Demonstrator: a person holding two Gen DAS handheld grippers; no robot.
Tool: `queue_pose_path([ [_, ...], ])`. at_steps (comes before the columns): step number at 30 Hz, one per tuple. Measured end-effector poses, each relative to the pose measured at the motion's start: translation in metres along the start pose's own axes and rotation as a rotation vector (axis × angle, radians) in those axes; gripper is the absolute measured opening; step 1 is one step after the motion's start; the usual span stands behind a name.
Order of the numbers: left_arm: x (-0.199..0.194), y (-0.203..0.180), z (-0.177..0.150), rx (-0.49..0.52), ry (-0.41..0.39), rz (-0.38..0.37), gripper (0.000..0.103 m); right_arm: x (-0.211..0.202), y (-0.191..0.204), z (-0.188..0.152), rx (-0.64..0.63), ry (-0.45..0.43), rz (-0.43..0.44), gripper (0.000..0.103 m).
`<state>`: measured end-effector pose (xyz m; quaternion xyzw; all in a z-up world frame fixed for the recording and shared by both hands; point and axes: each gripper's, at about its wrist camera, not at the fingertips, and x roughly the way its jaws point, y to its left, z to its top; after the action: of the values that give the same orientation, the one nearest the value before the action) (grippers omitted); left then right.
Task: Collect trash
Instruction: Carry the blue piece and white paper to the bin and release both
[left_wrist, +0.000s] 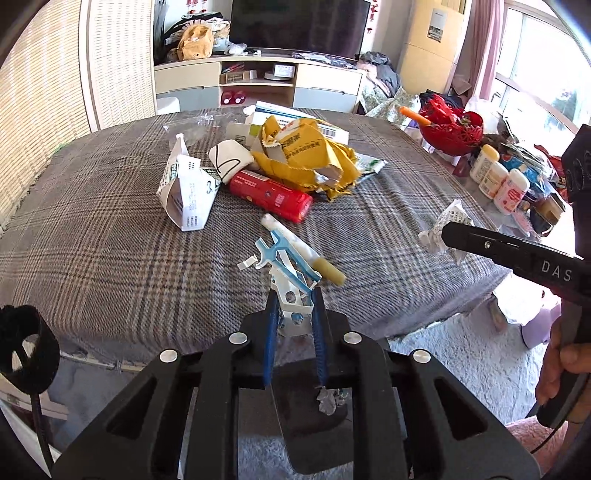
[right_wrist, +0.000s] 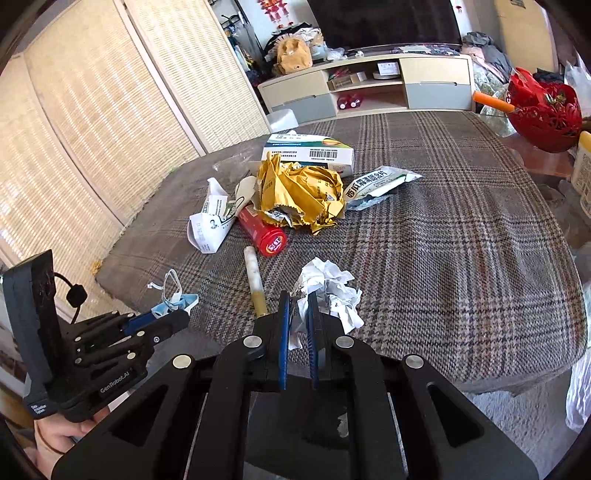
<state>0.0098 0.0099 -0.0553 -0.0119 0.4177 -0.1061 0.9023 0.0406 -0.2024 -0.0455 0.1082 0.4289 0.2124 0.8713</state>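
Blue rubber pads of the left gripper (left_wrist: 293, 295) pinch a flimsy blue-and-white face mask (left_wrist: 286, 275); its loose ear loop (left_wrist: 246, 263) dangles and could snag or let it slide free. The right gripper (right_wrist: 298, 301), jaws narrow, clamps a crumpled white paper wad (right_wrist: 327, 291) by one edge only, so a flap could tear and drop. Both loads hang nearer the person than the yellow torn envelope (right_wrist: 299, 192), the heap's centre. A capped tube (right_wrist: 255, 282) lies between the wad and the envelope, the red canister (right_wrist: 264, 230) just beside the envelope, still uncollected.
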Motion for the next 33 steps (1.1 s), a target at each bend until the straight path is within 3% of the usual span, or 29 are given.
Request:
queue_pose_path([
  [8, -0.006, -0.02, -0.045, -0.018, 0.026, -0.027, 0.016, -0.016, -0.004, -0.047, 0.038, 0.017, 0.016, 0.011],
  [17, 0.015, -0.042, -0.095, 0.003, 0.116, -0.057, 0.016, -0.004, -0.016, -0.086, 0.108, 0.075, 0.005, 0.011],
  [25, 0.042, -0.043, -0.124, -0.032, 0.193, -0.07, 0.016, 0.023, -0.022, -0.114, 0.131, 0.14, -0.03, 0.013],
  [33, 0.058, -0.045, -0.136, -0.029, 0.236, -0.062, 0.016, 0.047, -0.024, -0.122, 0.147, 0.187, -0.037, 0.013],
])
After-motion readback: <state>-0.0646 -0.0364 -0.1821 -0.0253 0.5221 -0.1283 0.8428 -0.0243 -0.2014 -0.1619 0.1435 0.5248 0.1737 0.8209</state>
